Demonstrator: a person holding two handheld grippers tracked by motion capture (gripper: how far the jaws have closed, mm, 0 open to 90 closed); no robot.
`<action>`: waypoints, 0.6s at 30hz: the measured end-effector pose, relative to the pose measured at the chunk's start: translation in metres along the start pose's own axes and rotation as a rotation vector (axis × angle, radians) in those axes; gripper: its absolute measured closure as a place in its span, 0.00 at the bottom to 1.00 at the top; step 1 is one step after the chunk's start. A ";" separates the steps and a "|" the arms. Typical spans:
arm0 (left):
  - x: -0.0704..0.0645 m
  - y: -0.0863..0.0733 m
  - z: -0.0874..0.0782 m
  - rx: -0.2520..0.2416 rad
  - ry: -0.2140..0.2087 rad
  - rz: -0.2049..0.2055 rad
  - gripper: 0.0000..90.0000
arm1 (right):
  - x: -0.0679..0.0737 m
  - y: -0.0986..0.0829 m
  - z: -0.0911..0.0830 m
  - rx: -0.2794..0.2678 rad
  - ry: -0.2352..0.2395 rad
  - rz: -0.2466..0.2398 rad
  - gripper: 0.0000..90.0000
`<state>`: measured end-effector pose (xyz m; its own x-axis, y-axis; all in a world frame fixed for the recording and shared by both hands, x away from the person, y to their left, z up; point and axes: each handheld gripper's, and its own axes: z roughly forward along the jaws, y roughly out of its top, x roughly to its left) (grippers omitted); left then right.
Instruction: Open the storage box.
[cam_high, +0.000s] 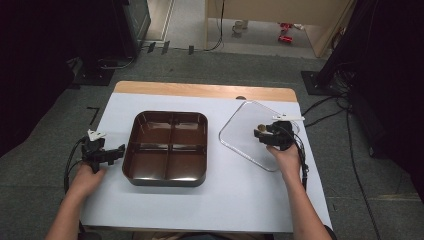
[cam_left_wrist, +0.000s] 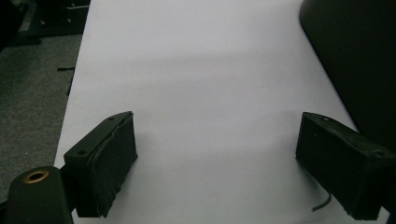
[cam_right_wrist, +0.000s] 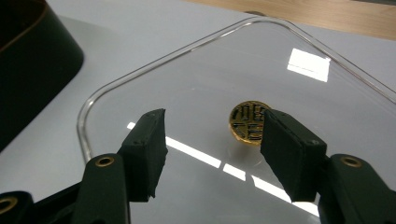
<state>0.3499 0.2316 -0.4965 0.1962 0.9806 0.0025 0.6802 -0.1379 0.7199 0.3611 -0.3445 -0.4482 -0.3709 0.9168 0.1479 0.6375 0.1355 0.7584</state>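
Observation:
A dark brown tray (cam_high: 131, 150) with four compartments sits mid-table, all compartments bare. A clear square lid (cam_high: 240, 132) lies flat to its right, a round gold knob (cam_right_wrist: 247, 121) at its centre. My right gripper (cam_high: 261, 134) hovers open over the lid (cam_right_wrist: 187, 84), its right jaw partly covering the knob, nothing between the jaws. My left gripper (cam_high: 119, 152) rests open on the white table cover just left of the tray. In the left gripper view its jaws spread wide over bare cover (cam_left_wrist: 205, 93), with the tray's dark wall (cam_left_wrist: 355, 60) at the right.
The white cover (cam_high: 165, 200) spreads over a wooden table whose bare strip (cam_high: 200, 91) runs along the far edge. Grey carpet, dark equipment stands and cables (cam_high: 325, 117) surround the table.

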 end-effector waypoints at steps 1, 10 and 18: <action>0.000 0.000 0.000 0.000 0.000 0.000 0.14 | 0.004 0.000 -0.003 -0.007 0.006 -0.009 0.46; 0.000 0.000 0.000 0.001 0.000 0.000 0.14 | 0.023 -0.009 -0.015 -0.019 0.050 -0.026 0.45; 0.000 0.000 0.000 0.001 0.000 0.000 0.14 | 0.048 -0.023 -0.026 -0.060 0.106 -0.071 0.45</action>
<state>0.3499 0.2315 -0.4964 0.1961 0.9806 0.0026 0.6808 -0.1380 0.7194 0.3108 -0.3137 -0.4424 -0.4848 0.8606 0.1561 0.5668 0.1731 0.8055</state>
